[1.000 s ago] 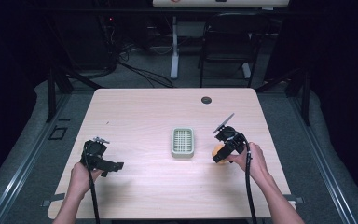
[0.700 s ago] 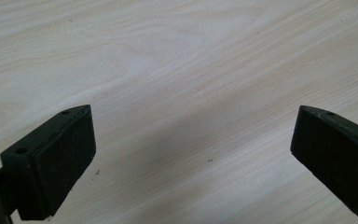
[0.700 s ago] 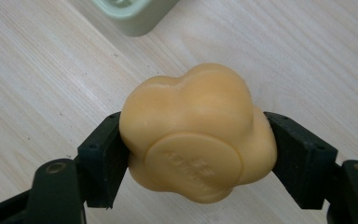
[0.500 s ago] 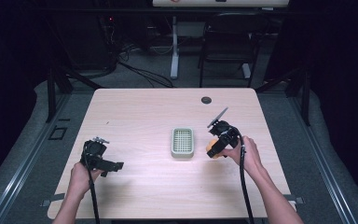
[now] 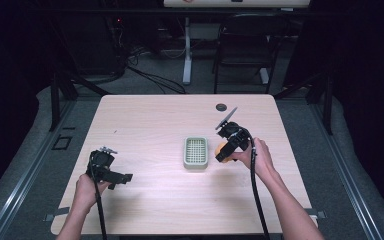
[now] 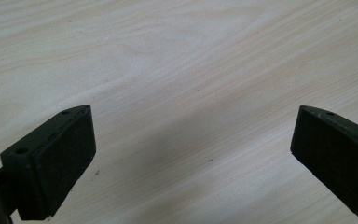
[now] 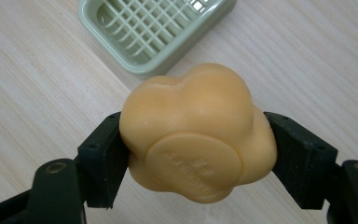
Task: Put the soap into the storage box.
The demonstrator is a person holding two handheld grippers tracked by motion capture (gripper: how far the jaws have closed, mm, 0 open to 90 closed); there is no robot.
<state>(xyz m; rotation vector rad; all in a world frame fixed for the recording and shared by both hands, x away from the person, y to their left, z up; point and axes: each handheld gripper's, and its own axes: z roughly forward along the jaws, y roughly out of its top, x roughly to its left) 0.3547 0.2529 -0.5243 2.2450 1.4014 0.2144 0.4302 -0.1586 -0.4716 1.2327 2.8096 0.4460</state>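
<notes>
An orange lobed soap bar (image 7: 198,135) is clamped between the fingers (image 7: 103,161) of the right gripper (image 5: 226,150), held above the worktop (image 5: 150,120) just beside the green slotted soap dish (image 5: 196,152). The left gripper (image 6: 193,154) is kept well apart near the worktop's left front, its fingers spread wide with nothing between them.

A slip is judged the main risk: the soap is rounded and probably slick, and it is pinched only at its flanks, so it could squirt out or rotate. If released off-centre or from too high, it could be dropped onto the dish's rim and roll off, or the light dish could be pushed aside.

The embossed lettering on the soap's flat face cannot be read. In the high view the soap is largely covered by the gripper and hand, and its height over the worktop cannot be judged.
</notes>
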